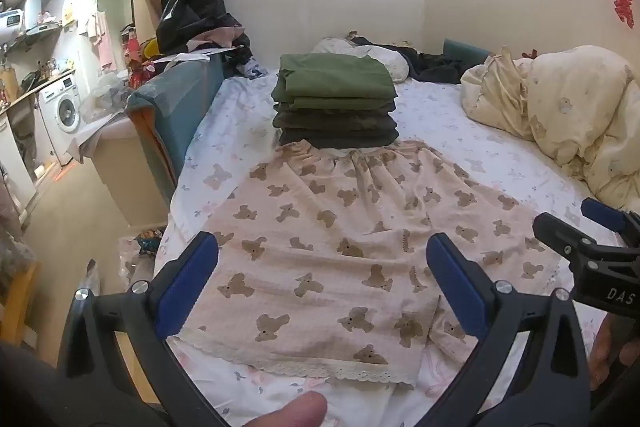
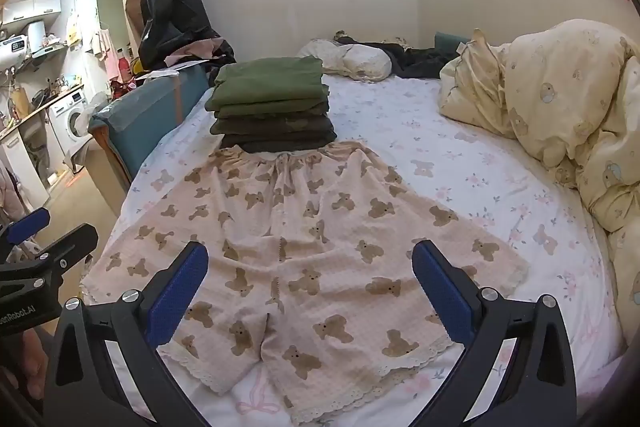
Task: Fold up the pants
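Your bear-print pajama shorts [image 2: 304, 247] lie flat on the bed [image 2: 460, 163], waistband far against the stack of folded pants [image 2: 272, 107], lace hems near. Left gripper [image 1: 322, 275] and right gripper [image 2: 310, 283] hover above the hems, fingers wide, holding nothing, equally close.

A small one-room home: a bed [image 2: 460, 163] with a floral sheet fills the centre of the frame, a rumpled cream duvet [image 2: 560, 99] heaped at right and a pillow [image 2: 360, 61] near the far wall. A stack of folded clothes [image 2: 272, 107] sits on the sheet. At left, the room opens straight onto a kitchen corner (washing machine [image 1: 66, 109] under a counter, cabinets [image 2: 34, 9] above).
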Demonstrator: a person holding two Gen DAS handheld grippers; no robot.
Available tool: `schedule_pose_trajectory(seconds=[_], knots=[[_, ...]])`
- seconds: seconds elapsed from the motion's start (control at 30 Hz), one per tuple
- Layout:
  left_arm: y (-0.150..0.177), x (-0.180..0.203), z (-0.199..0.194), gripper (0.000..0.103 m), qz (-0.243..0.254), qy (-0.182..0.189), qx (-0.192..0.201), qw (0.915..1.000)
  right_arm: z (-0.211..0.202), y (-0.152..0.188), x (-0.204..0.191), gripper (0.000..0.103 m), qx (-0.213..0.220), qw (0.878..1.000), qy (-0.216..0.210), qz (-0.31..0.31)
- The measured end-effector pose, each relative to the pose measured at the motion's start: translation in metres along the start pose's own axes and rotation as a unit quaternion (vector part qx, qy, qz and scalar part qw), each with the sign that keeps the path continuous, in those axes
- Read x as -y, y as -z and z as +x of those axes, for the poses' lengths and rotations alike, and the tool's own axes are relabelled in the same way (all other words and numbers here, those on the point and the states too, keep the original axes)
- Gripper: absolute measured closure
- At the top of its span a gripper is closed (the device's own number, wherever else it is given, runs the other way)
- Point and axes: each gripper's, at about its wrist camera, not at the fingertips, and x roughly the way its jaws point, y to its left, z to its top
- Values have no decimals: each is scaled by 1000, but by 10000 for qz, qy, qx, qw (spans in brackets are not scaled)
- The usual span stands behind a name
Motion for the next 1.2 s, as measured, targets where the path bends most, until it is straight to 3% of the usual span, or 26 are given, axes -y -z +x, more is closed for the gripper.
schedule_pose_trajectory(seconds=[1.2], knots=[[-3, -10, -4, 0, 10, -53, 7, 10000, -1, -1, 1, 0, 15, 10000, 10, 52]])
